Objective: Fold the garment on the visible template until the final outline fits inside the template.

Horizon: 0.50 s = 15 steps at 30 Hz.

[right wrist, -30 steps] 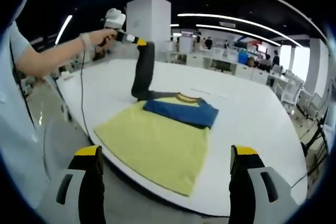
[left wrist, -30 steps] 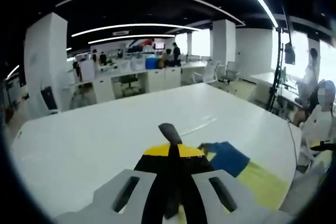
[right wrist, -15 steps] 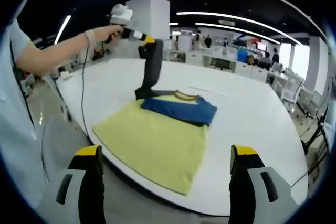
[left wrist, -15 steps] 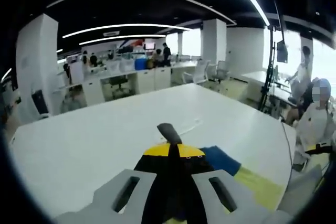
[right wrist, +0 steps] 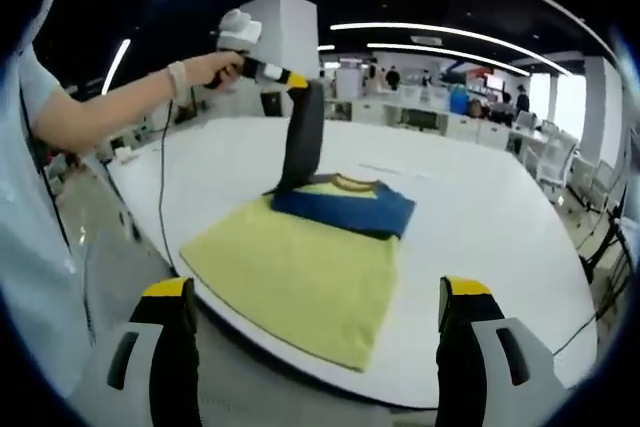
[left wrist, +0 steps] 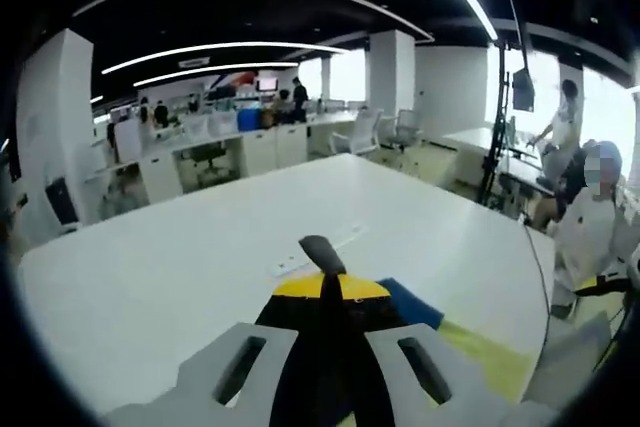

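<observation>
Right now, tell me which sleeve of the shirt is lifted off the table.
The dark sleeve, pinched in the left gripper and hanging up from the collar end. The blue sleeve lies folded flat across the yellow shirt.

The left gripper (right wrist: pixel 296 81) is being held up at the end of the person's outstretched arm (right wrist: pixel 110 112), the hand (right wrist: pixel 214 67) wrapping its handle and its jaws pinching together on a dark sleeve (right wrist: pixel 302 137). In the left gripper view the same jaws are lying pressed shut. The right gripper (right wrist: pixel 312 322) is hanging low and near the person's body, its yellow-tipped jaws standing wide apart with nothing between them
</observation>
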Available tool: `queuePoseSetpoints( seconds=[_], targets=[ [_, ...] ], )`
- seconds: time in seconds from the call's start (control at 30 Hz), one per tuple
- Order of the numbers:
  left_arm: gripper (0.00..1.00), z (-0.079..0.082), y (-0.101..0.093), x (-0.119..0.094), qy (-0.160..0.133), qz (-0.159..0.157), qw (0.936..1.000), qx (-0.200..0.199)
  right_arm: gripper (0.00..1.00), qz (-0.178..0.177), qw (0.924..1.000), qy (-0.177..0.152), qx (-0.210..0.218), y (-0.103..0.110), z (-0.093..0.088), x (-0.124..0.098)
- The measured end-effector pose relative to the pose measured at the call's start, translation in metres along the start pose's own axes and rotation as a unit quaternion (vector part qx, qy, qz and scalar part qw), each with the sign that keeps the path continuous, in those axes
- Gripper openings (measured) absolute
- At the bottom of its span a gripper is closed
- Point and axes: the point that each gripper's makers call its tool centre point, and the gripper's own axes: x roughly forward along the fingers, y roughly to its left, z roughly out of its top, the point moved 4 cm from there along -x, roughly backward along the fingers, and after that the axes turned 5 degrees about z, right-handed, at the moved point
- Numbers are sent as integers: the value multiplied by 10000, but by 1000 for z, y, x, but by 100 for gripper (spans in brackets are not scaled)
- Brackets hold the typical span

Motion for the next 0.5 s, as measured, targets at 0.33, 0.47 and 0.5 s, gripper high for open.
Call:
queuePoseSetpoints(
  seconds=[0.33,0.47,0.5],
  targets=[
    [0,-13,-14,15,148,-108,9998,38,100,-68,9998,169,-5,-1,-9,1],
    [0,-16,-17,22,184,-130,9997,7,100,-55,9998,175,19,-1,-10,2],
    [0,-17,-18,23,196,-138,9997,10,100,-53,9998,177,18,-1,-10,2]
  ],
)
